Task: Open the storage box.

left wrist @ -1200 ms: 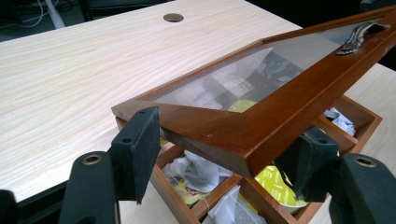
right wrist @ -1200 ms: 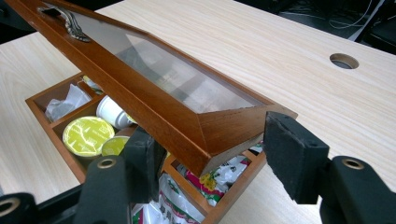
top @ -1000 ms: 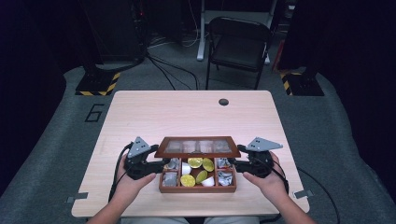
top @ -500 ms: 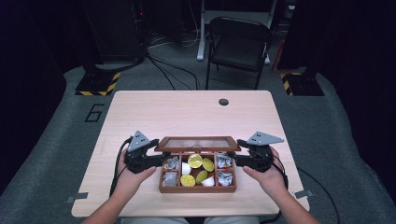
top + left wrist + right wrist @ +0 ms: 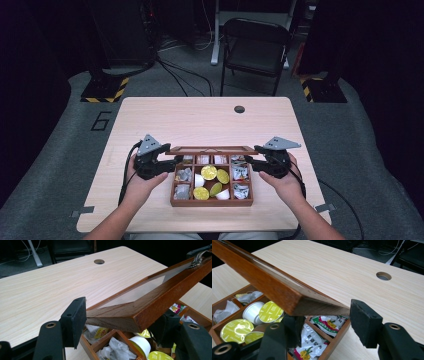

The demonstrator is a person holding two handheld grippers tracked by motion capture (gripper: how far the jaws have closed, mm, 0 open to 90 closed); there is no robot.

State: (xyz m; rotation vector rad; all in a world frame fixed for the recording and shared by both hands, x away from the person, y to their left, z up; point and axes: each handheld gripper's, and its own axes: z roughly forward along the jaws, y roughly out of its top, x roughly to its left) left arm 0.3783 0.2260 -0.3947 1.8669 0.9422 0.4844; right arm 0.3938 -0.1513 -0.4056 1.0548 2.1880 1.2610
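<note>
Wooden lid [image 5: 210, 149] between both closing hand-held grippers' jaws (packet labels unreadable).

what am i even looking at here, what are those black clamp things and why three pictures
A person sits at a light wooden table and holds a hand-held two-jaw gripper in each hand; there is no robot arm. The high view comes from a fixed camera above, looking down on the table. The other two pictures come from small cameras riding on each gripper, looking along its black jaws.

On the table stands a wooden box split into compartments, with tea bags in packets and small pods with yellow-green lids.

The box has a hinged lid with a clear pane, here partly raised. The left gripper has one corner of the lid between its jaws, the right gripper the opposite corner. Both pairs of jaws have just been closing; a gap shows beside one pad of each, so neither clearly clamps.
</note>
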